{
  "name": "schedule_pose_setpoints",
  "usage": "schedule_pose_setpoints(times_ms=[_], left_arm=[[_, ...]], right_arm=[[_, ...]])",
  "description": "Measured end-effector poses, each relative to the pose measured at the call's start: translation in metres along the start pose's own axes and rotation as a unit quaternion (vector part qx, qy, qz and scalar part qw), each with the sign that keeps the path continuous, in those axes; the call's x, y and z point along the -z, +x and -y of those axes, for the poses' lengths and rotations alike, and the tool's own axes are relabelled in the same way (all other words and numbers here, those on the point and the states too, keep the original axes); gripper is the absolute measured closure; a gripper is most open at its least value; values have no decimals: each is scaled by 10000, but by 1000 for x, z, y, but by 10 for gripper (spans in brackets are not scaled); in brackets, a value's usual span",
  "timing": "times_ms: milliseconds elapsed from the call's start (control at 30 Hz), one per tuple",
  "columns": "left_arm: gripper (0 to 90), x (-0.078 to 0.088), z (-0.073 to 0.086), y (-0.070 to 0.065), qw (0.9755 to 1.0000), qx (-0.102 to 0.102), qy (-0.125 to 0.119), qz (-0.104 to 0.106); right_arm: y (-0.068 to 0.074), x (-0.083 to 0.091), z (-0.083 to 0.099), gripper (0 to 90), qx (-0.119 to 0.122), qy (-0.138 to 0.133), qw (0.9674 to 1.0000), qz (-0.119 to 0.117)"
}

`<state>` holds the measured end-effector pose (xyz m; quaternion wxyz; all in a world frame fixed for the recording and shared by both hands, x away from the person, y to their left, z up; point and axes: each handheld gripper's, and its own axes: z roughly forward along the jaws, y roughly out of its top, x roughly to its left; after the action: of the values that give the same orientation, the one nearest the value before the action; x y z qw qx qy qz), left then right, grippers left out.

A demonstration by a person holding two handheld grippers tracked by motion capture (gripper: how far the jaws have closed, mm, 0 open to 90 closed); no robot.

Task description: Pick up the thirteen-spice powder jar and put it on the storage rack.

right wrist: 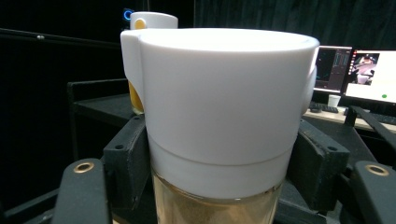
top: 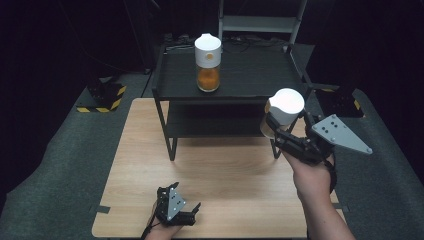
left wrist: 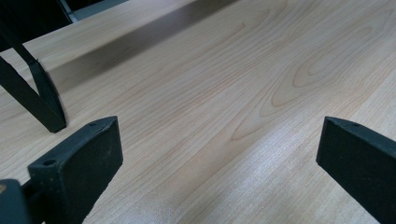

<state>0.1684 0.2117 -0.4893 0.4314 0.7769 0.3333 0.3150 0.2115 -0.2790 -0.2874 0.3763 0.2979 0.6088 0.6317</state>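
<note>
White-lidded jar (right wrist: 219,116), unlabelled, sits clamped in right gripper (top: 278,131) before shelf (top: 240,75).

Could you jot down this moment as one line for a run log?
right claw: shut on white-lidded jar, held off the table beside black shelf | left claw: open, empty, low over wooden table | second jar: on shelf top

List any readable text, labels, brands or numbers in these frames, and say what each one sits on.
None can be read.
Held jar: plain white lid, no label.
Jar on the rack: an orange dot on its lid, no lettering.
Monitors in the right gripper view: screen contents too small and blurred to read.
Grey plate on the right tool: holes, no markings.
</note>
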Motion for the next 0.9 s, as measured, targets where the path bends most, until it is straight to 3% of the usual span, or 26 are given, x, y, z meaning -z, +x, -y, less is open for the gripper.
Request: schedule_pose_setpoints(times_ms=[300, 533, 900], left_arm=[[6, 0, 0, 1, 10000, 29, -11, 9], [6, 0, 0, 1, 10000, 49, -7, 17], [6, 0, 0, 2, 10000, 86, -6, 19]], right_arm=[[-3, -13, -11, 302, -85, -81, 9999, 61], [-2, -24, -20, 303, -7, -125, 9999, 101], [-6, -52, -32, 302, -50, -164, 9996, 213]])
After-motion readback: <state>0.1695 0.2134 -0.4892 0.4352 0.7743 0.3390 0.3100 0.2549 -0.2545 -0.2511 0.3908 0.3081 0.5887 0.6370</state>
